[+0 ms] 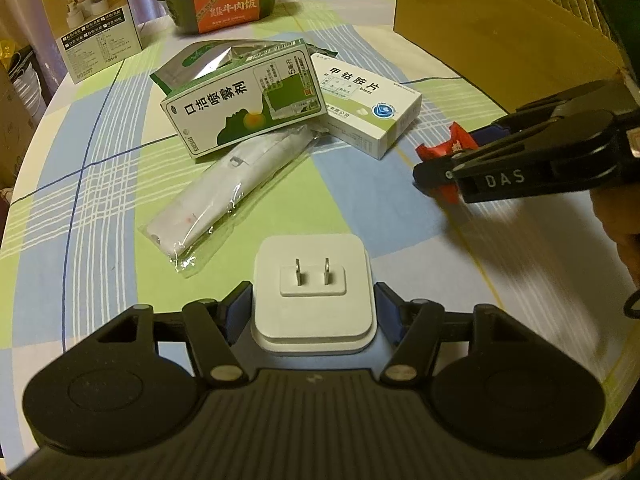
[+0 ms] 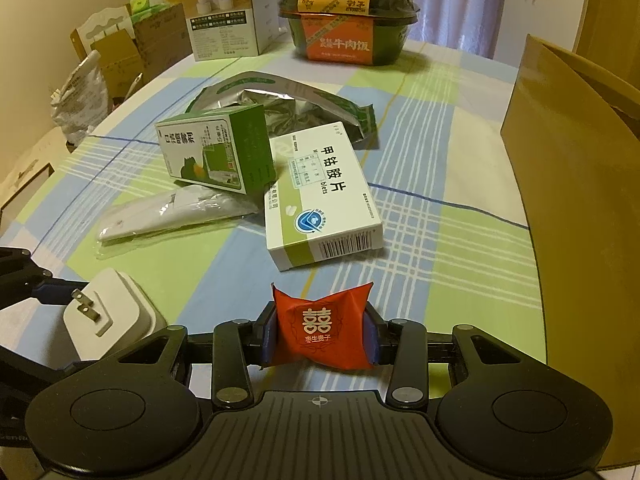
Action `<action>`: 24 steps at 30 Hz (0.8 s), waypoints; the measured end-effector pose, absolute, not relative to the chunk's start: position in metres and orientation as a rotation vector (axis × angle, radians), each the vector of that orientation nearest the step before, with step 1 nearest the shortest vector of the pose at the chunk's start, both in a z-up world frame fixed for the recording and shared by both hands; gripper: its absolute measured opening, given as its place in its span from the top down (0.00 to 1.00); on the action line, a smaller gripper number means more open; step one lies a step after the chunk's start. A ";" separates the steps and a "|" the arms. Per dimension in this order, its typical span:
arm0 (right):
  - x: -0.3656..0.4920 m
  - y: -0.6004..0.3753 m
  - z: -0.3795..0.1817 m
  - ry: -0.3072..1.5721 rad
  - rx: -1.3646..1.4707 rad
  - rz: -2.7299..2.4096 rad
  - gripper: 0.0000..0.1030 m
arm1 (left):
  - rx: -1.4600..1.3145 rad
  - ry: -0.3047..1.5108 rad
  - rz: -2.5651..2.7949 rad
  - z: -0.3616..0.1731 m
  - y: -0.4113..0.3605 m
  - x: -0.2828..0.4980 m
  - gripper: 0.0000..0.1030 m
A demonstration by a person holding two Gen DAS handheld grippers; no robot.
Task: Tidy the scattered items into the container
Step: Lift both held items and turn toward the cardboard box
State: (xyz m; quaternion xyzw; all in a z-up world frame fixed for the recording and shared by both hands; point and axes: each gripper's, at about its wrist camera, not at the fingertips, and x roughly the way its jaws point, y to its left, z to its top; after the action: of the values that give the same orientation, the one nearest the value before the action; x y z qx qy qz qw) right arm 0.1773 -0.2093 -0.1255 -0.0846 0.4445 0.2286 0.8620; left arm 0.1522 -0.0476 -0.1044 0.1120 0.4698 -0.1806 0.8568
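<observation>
Left gripper [image 1: 313,308] jaws pinched one white plug [image 1: 314,296]; right gripper [image 2: 320,334] jaws pinched one red packet [image 2: 322,330]; two medicine boxes [image 2: 320,196] lay mid-frame.

Checked tablecloth [image 2: 440,184], white medicine box [image 2: 320,204], foil pouch [image 2: 280,108], cardboard container [image 2: 568,184]

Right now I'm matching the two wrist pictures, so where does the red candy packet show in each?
Left wrist view: the red candy packet is at the right edge, mid-height, pinched in the right tongs.
Right wrist view: it sits bottom centre, gripped between the blue pads.
Shared landmark: the white tablet box lies on the checked cloth just beyond the packet in both views.
</observation>
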 end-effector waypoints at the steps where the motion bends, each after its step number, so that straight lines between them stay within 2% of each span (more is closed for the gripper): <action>1: 0.176 -0.210 -0.124 0.931 -0.177 0.480 0.57 | 0.242 0.988 -0.378 -0.104 -0.048 0.152 0.42; 15: 0.151 -0.231 -0.066 0.841 -0.157 0.459 0.57 | 0.261 0.936 -0.387 -0.059 -0.056 0.132 0.42; 24: 0.137 -0.287 0.001 0.724 -0.146 0.363 0.57 | 0.277 0.832 -0.496 -0.007 -0.116 0.132 0.42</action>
State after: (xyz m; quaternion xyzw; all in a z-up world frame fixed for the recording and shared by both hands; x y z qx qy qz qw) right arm 0.1368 -0.2875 0.0006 -0.0711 0.3519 0.1763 0.9165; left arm 0.1322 -0.1161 -0.0070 0.1327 0.3985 -0.2374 0.8759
